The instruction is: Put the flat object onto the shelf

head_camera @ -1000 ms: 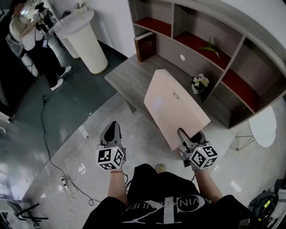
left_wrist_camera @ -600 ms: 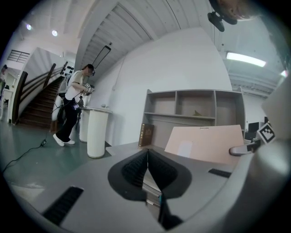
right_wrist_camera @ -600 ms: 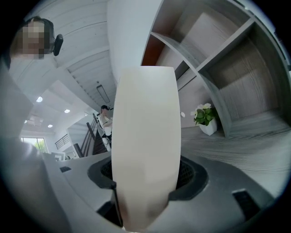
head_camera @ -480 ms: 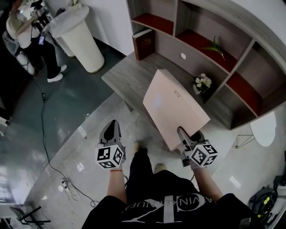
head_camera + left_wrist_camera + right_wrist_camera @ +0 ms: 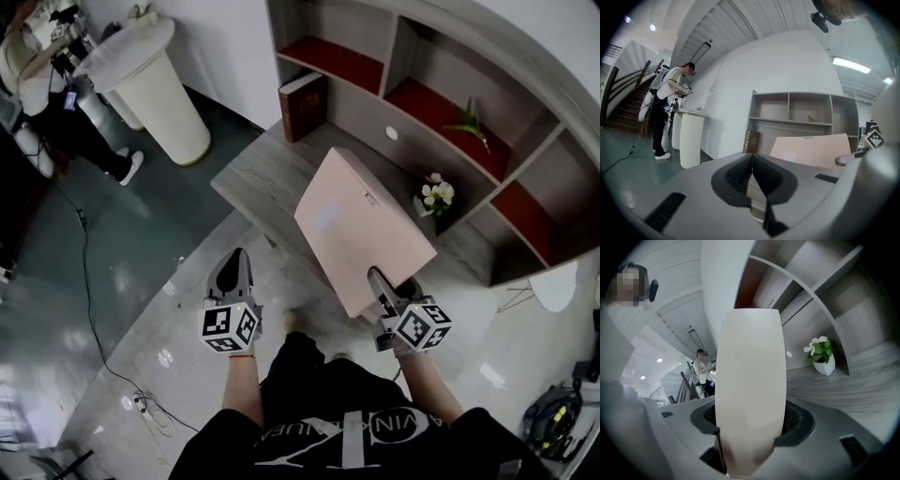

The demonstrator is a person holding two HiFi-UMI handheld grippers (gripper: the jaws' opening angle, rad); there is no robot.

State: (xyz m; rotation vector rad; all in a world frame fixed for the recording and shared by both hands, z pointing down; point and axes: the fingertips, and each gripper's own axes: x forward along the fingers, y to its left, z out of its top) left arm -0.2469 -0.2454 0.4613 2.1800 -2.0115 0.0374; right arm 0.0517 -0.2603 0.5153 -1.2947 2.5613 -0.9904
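The flat object is a pale pink box (image 5: 361, 228), held tilted above the low wooden ledge (image 5: 255, 169) of the shelf unit (image 5: 441, 112). My right gripper (image 5: 386, 286) is shut on the box's near edge; in the right gripper view the box (image 5: 749, 380) fills the space between the jaws and stands on end. My left gripper (image 5: 232, 274) hangs over the floor to the left, apart from the box, its jaws closed together with nothing in them. In the left gripper view the box (image 5: 811, 150) shows to the right, in front of the shelf unit (image 5: 801, 119).
A brown book (image 5: 304, 101) leans at the ledge's far left. A small potted flower (image 5: 433, 197) stands on the ledge right of the box. A white pedestal (image 5: 159, 84) and a person (image 5: 52, 84) are at far left. A cable (image 5: 80, 281) runs across the floor.
Both grippers and the box have moved forward toward the shelf unit; the ledge and shelves now lie closer beneath the box. The grip on the box is unchanged.
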